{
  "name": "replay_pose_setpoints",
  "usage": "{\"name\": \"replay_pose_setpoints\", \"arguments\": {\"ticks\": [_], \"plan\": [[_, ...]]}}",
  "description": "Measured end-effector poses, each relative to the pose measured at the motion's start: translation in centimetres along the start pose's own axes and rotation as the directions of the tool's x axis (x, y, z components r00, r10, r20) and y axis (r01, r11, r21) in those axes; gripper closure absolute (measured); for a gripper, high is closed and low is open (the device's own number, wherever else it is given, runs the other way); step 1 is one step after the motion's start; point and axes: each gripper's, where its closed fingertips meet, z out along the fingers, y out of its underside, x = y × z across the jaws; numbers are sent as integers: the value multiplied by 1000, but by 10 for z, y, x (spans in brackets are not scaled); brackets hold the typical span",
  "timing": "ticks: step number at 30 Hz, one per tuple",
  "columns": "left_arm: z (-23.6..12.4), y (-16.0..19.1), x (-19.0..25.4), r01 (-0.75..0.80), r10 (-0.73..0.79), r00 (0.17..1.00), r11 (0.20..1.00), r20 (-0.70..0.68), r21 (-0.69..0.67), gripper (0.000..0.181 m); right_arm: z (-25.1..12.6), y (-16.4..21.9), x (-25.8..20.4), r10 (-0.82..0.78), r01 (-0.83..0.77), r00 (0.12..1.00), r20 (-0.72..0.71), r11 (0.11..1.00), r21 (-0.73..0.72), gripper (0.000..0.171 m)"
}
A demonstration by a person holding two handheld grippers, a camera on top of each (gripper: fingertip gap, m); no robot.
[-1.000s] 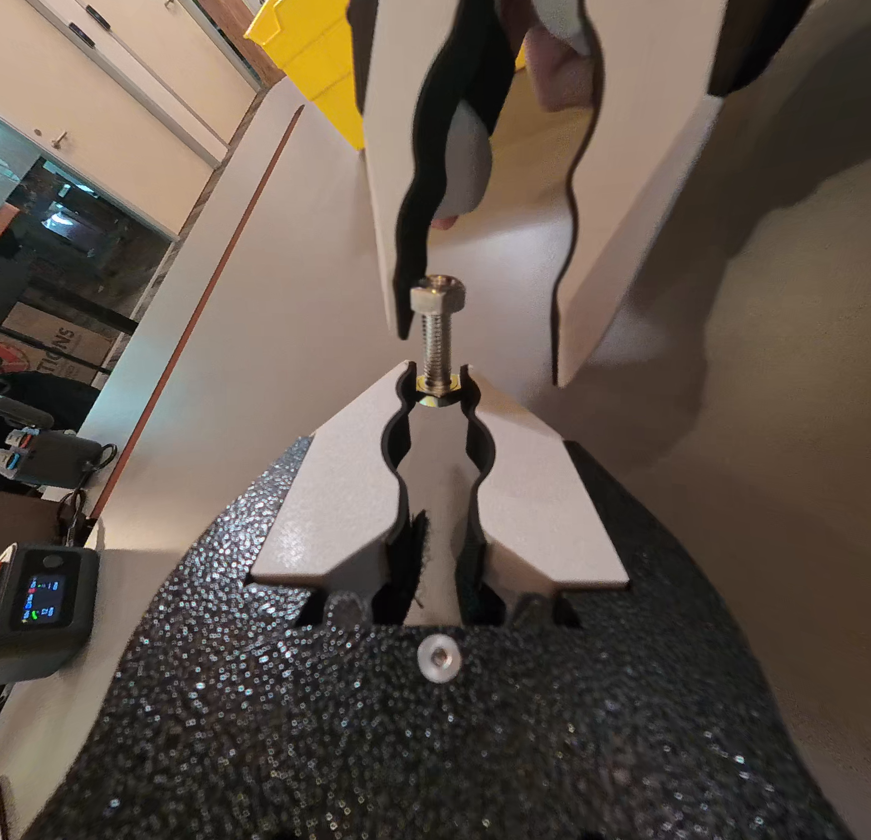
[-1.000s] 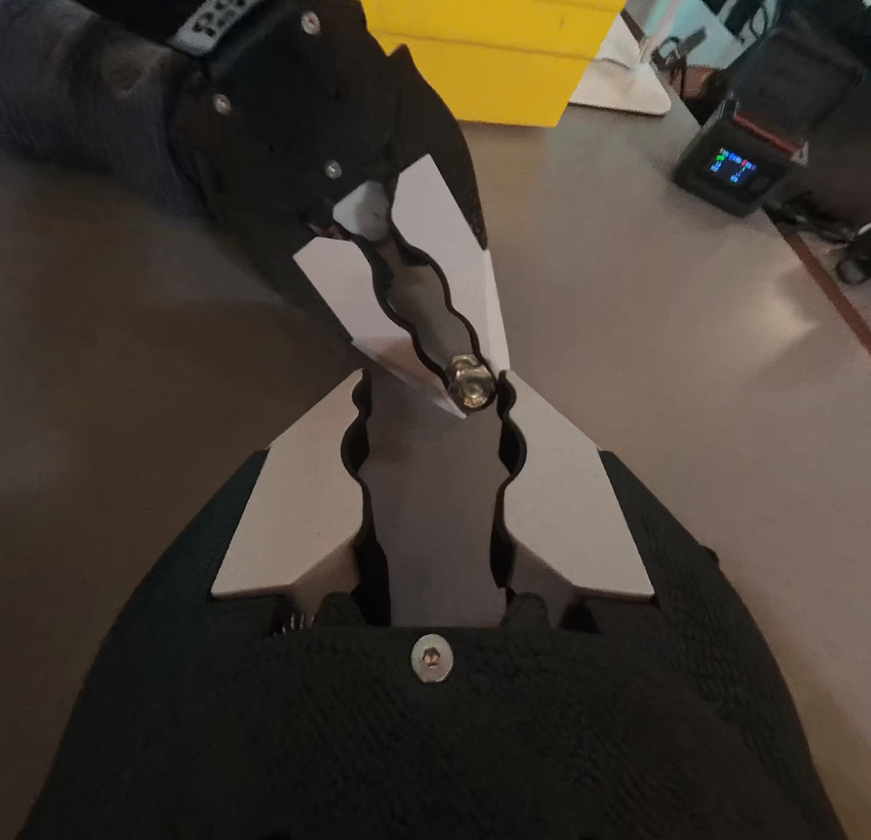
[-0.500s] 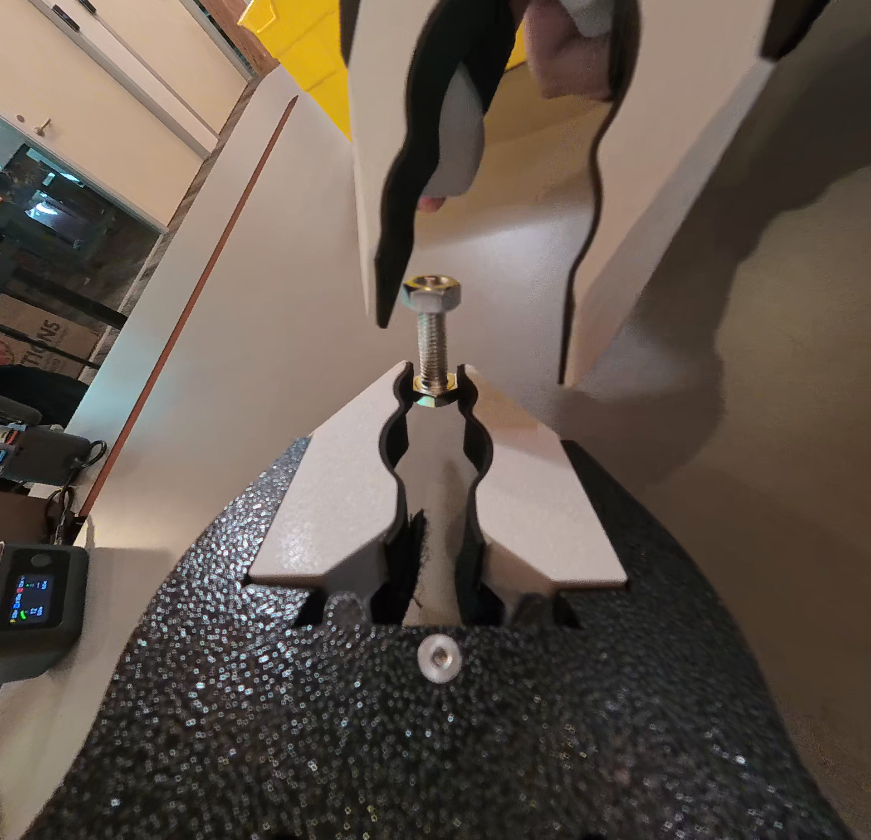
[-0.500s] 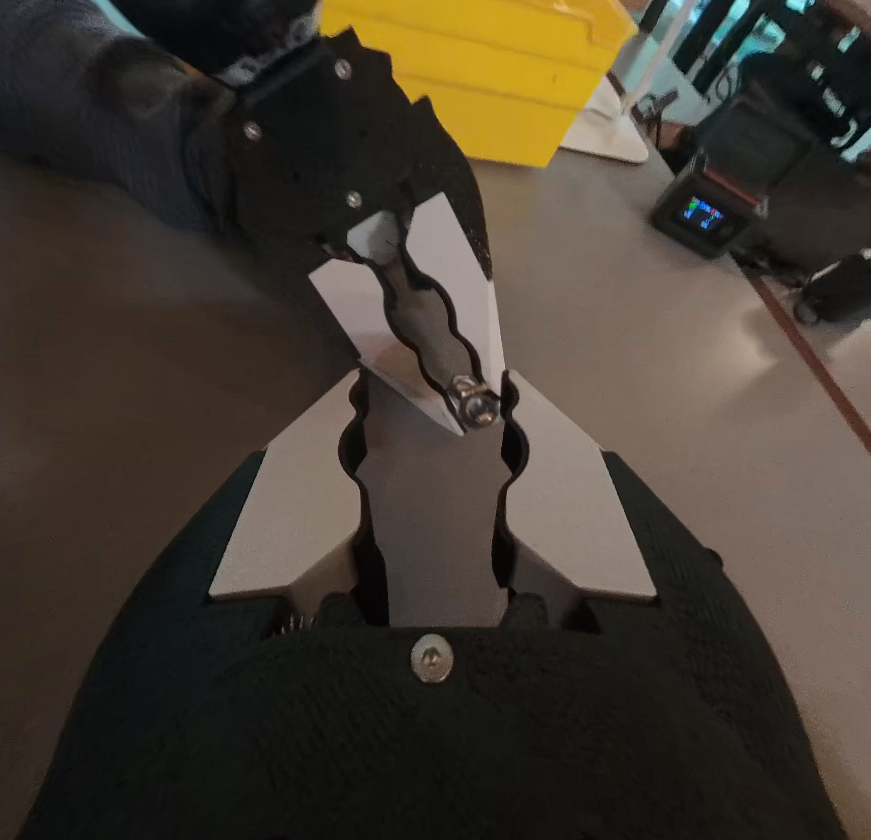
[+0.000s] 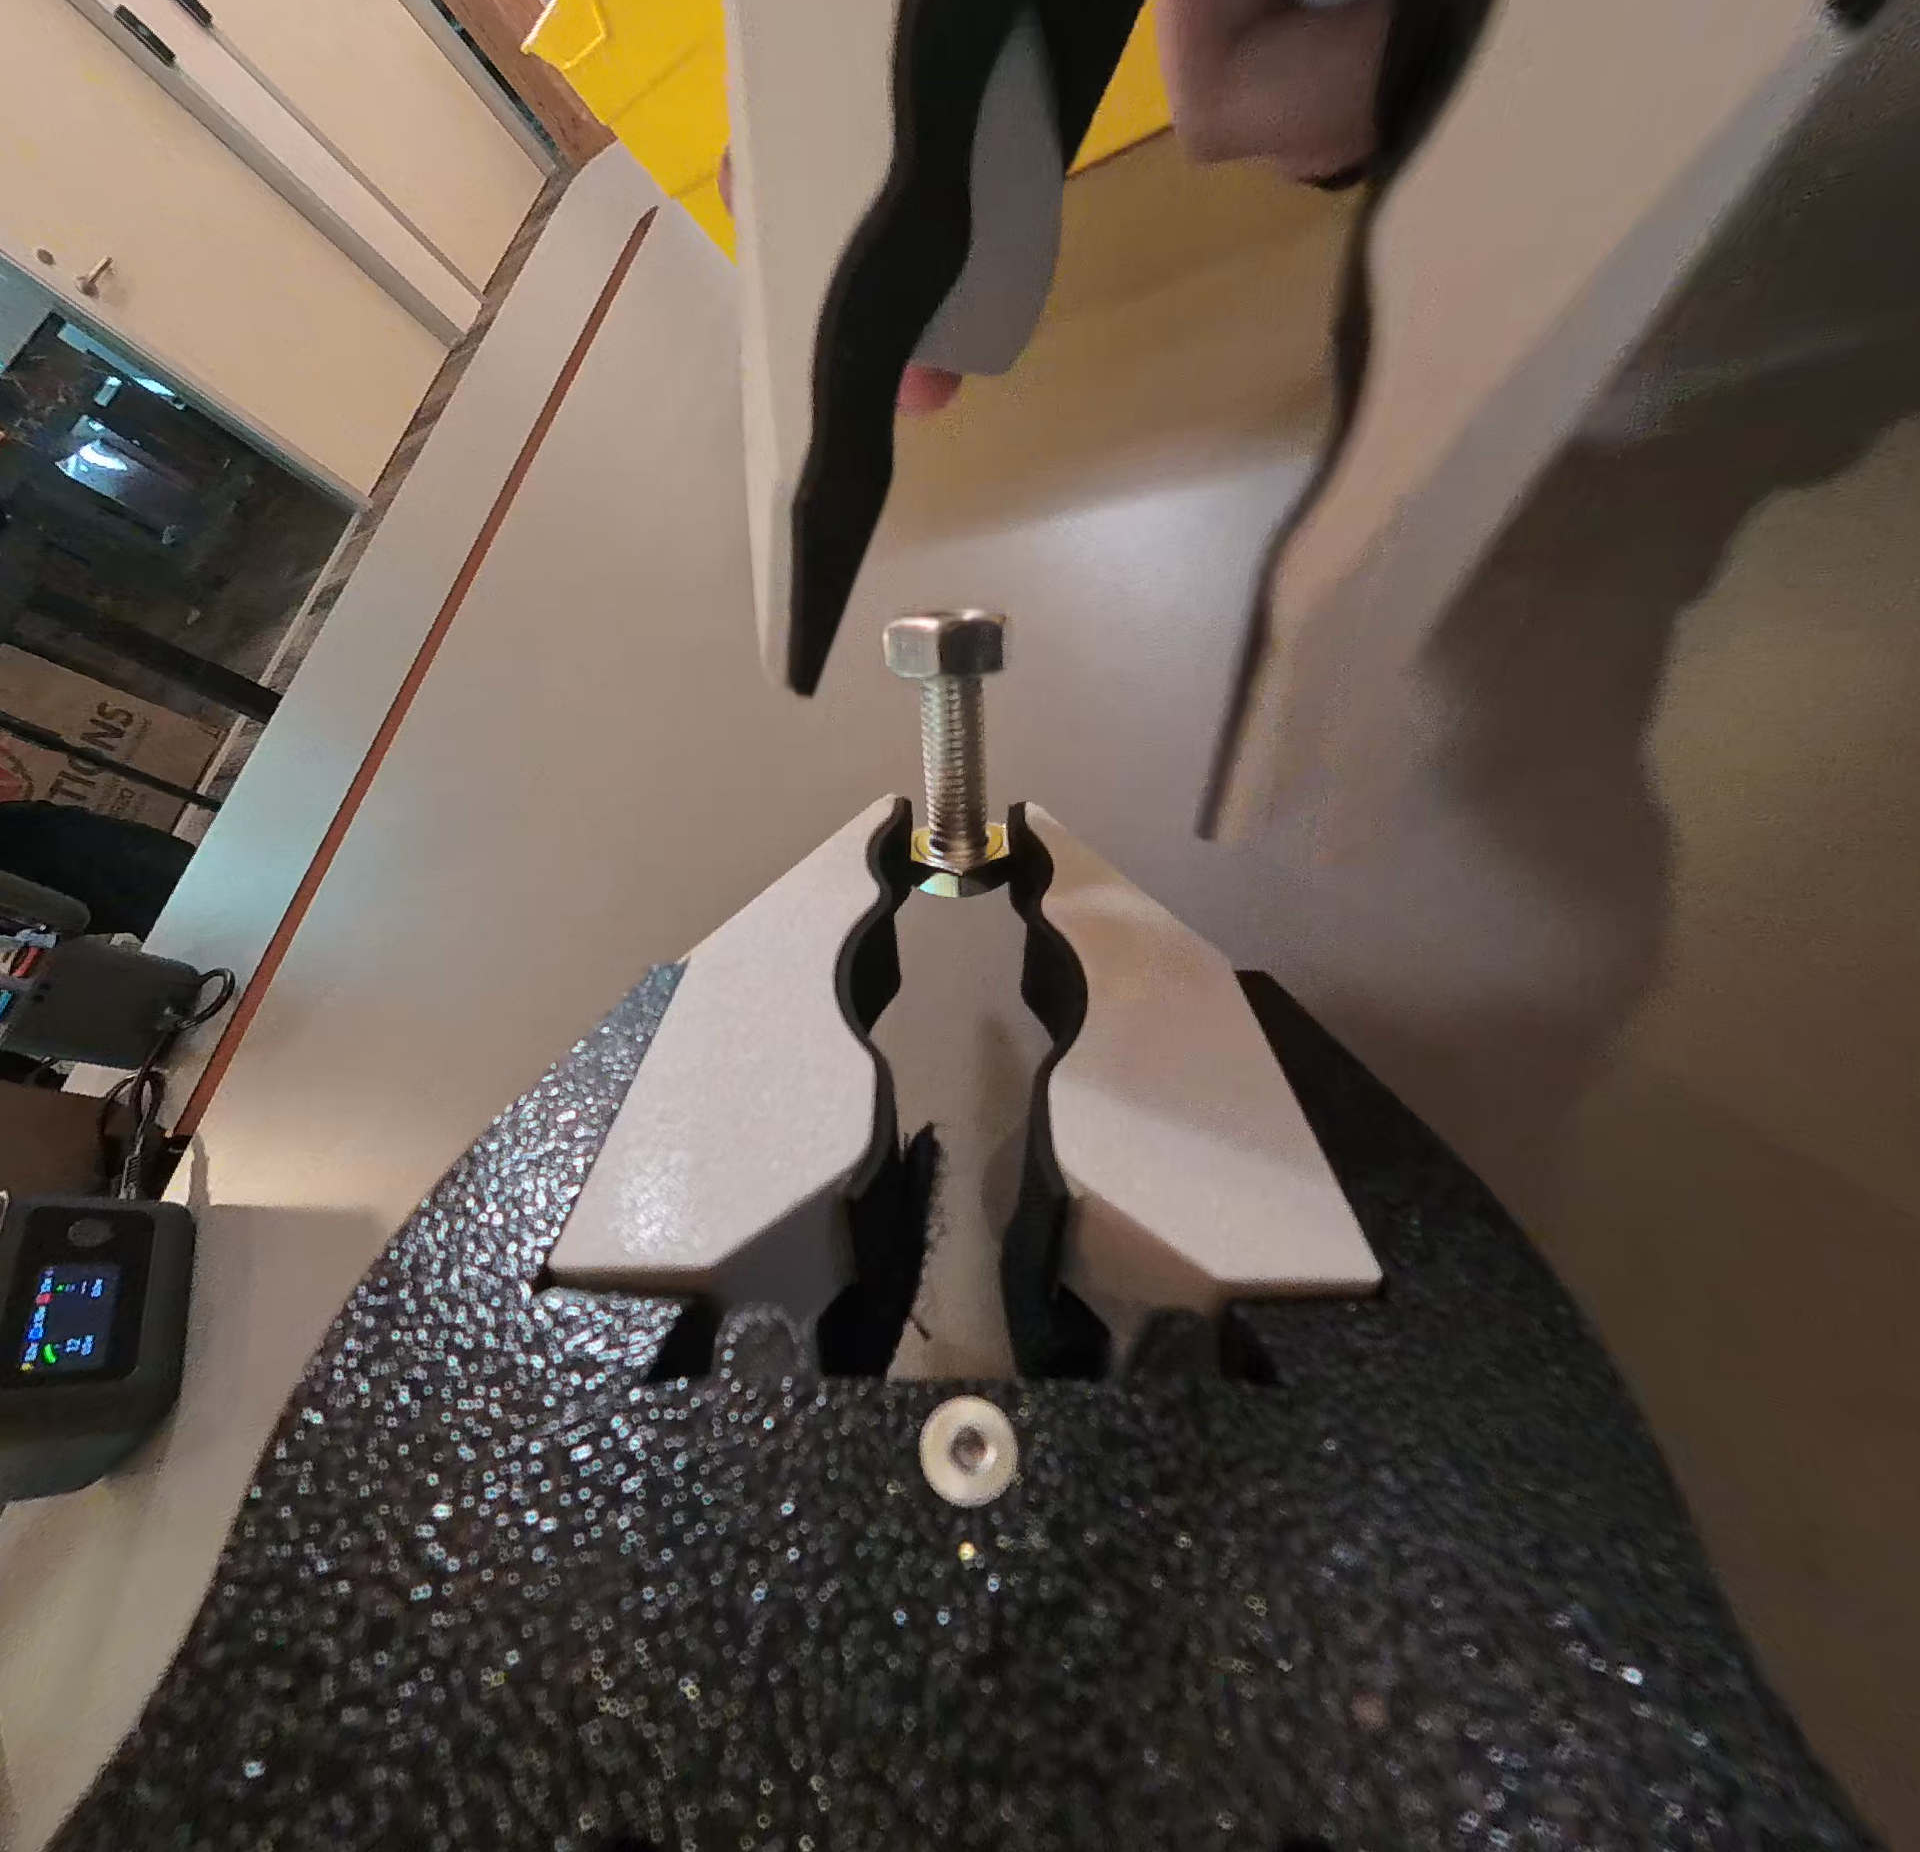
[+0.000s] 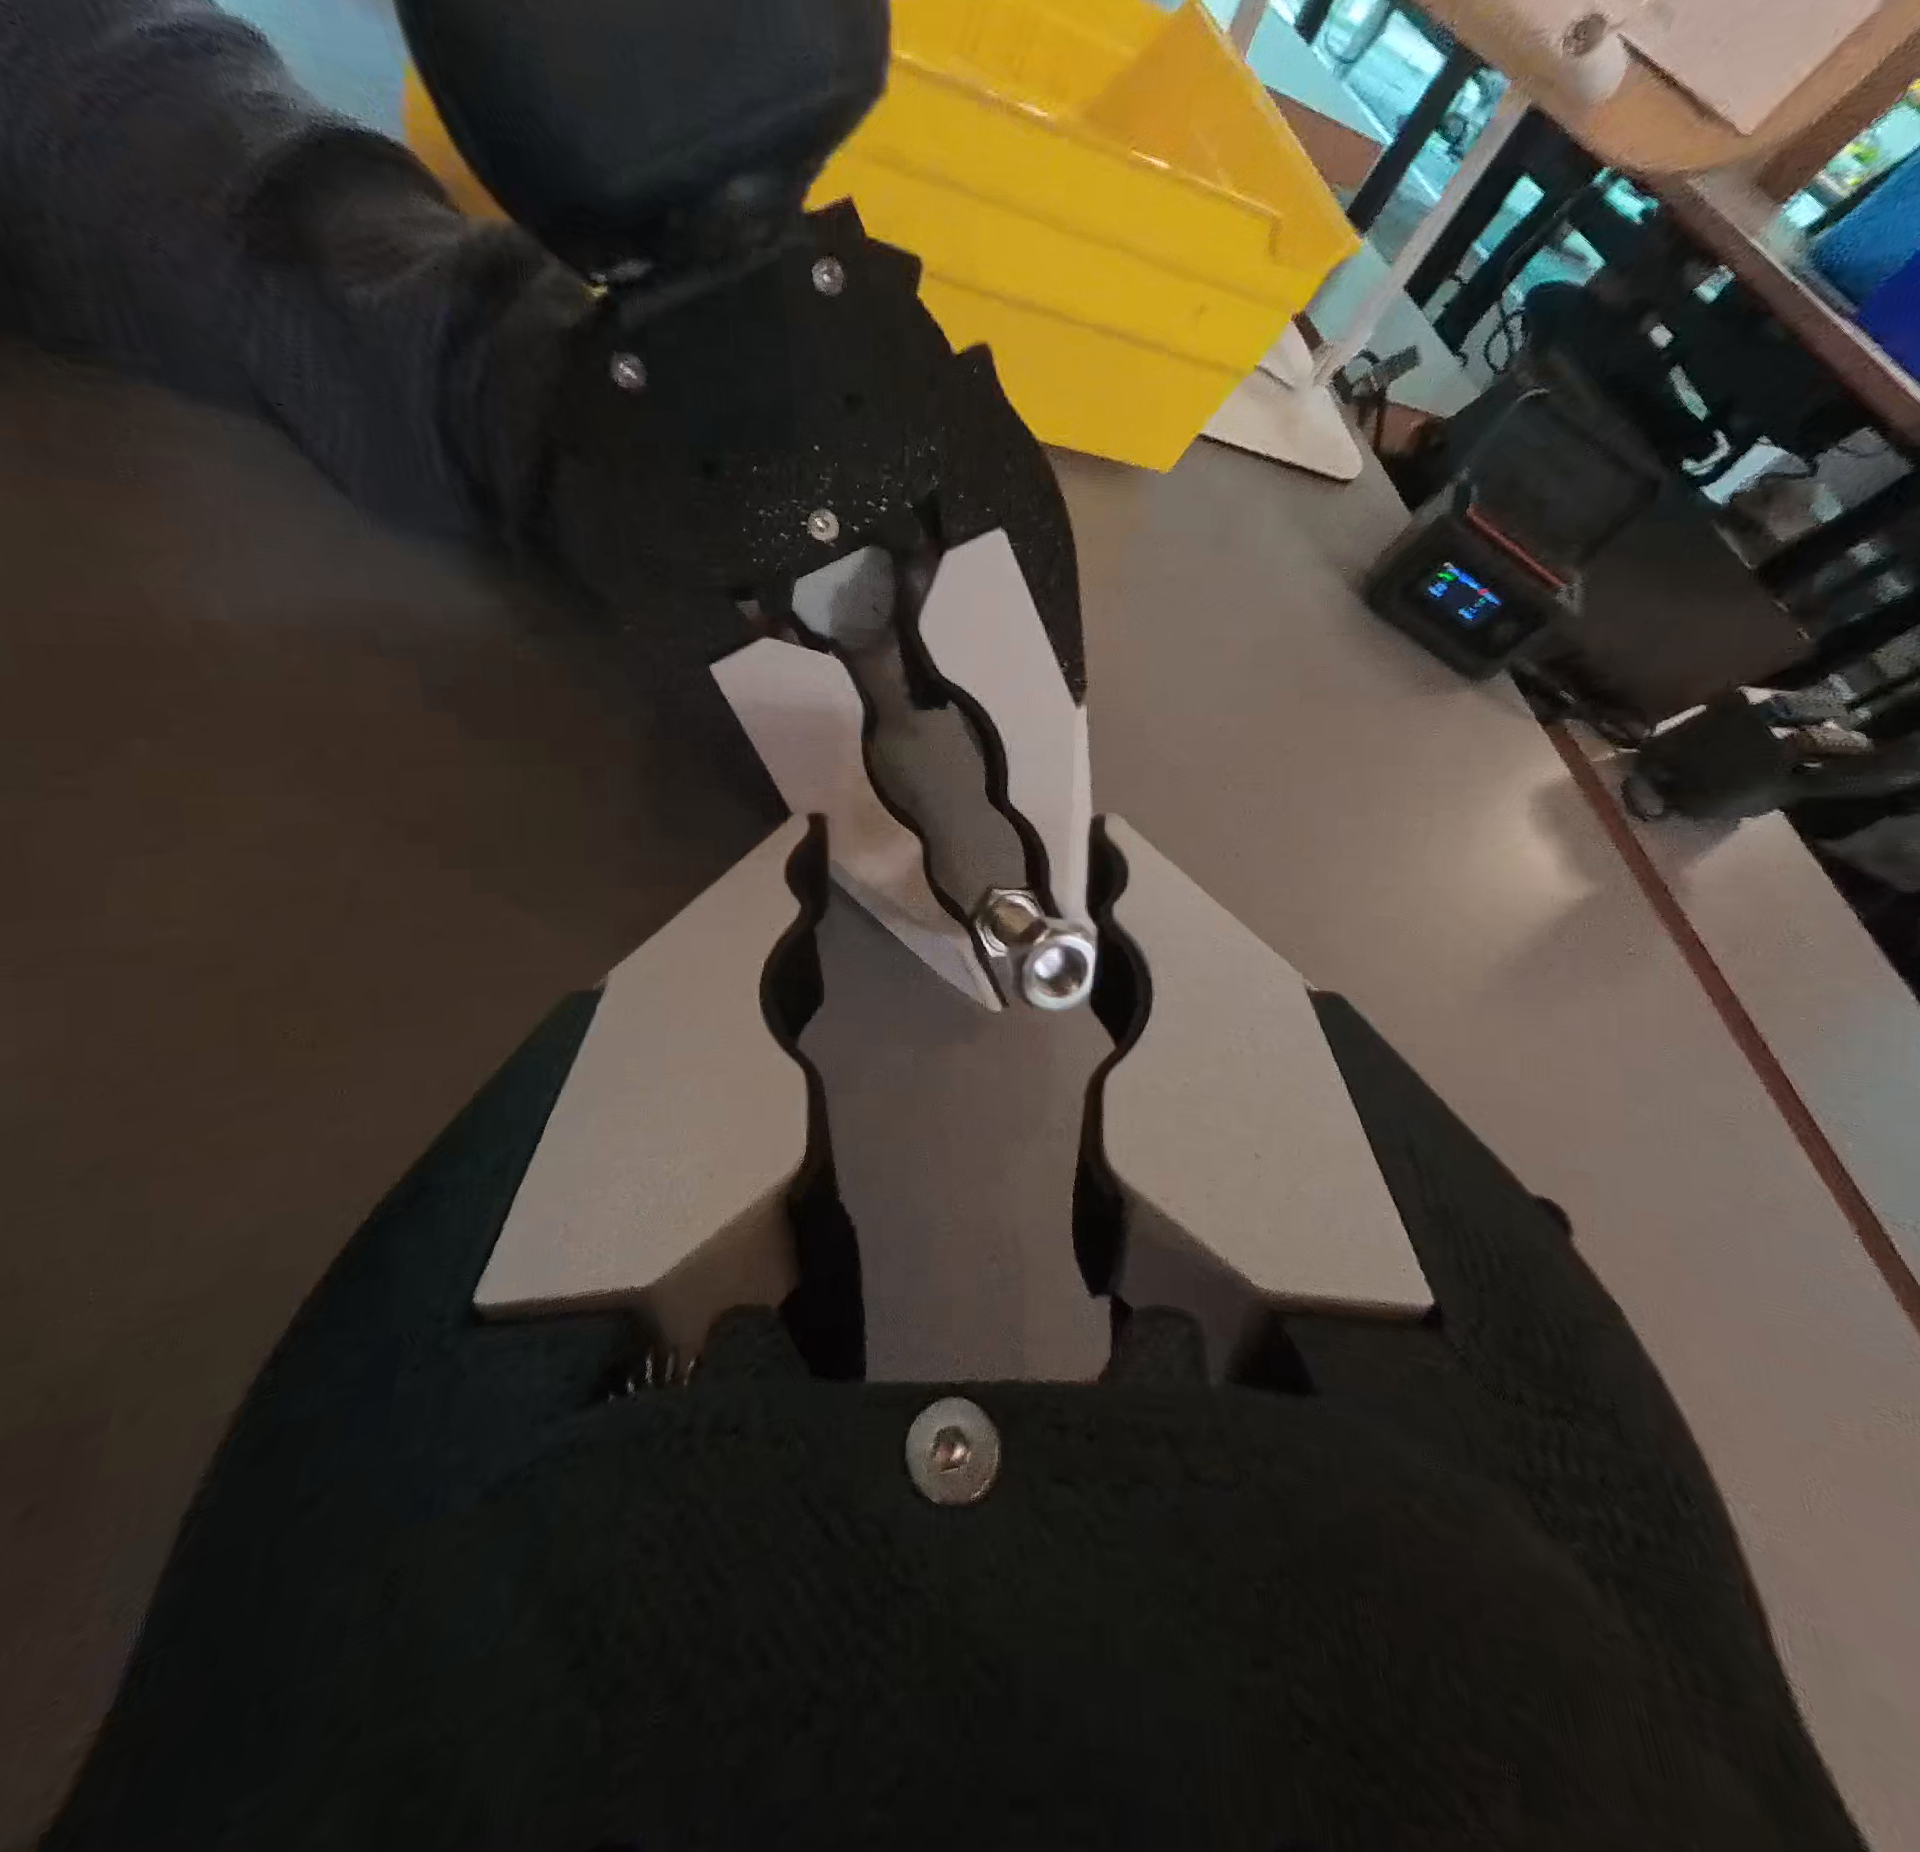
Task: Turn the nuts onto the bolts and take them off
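Silver hex bolt (image 5: 948, 732) upright, threaded into brass-toned nut (image 5: 958, 860) at base.

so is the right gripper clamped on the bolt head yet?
No: the right gripper is open, fingers apart on either side of the bolt head.

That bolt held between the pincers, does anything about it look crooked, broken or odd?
Nothing stands out. The bolt stands straight from the nut that the left gripper clamps, while the open right gripper sits around its head.

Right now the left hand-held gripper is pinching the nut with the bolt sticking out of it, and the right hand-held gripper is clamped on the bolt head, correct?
Not quite. The left hand-held gripper does pinch the nut, bolt sticking out, but the right hand-held gripper is open, its fingers either side of the bolt head without gripping it, as the left wrist view shows.
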Motion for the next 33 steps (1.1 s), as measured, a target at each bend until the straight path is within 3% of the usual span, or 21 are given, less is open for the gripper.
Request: {"name": "replay_pose_setpoints", "arguments": {"ticks": [5,13,21,25,28,33], "plan": [[0,0,0,-3,3,1000,1000,2,1,165,-8,25,17,152,-154,988,-22,983,-101,137],[0,0,0,1,-1,1000,1000,1,0,165,-4,62,2,277,-249,958,69,930,-269,134],[0,0,-2,-1,1,1000,1000,19,1,165,1,52,-22,339,-290,911,234,931,-220,135],[-3,10,-21,11,-5,990,999,142,-38,165,17,48,-23,326,-284,925,194,934,-215,135],[-9,7,-37,88,-90,975,996,201,17,165,29,48,-25,333,-292,929,161,927,-234,135],[-11,6,-40,97,-101,973,995,208,32,165,43,49,-19,367,-337,927,81,908,-249,141]]}}
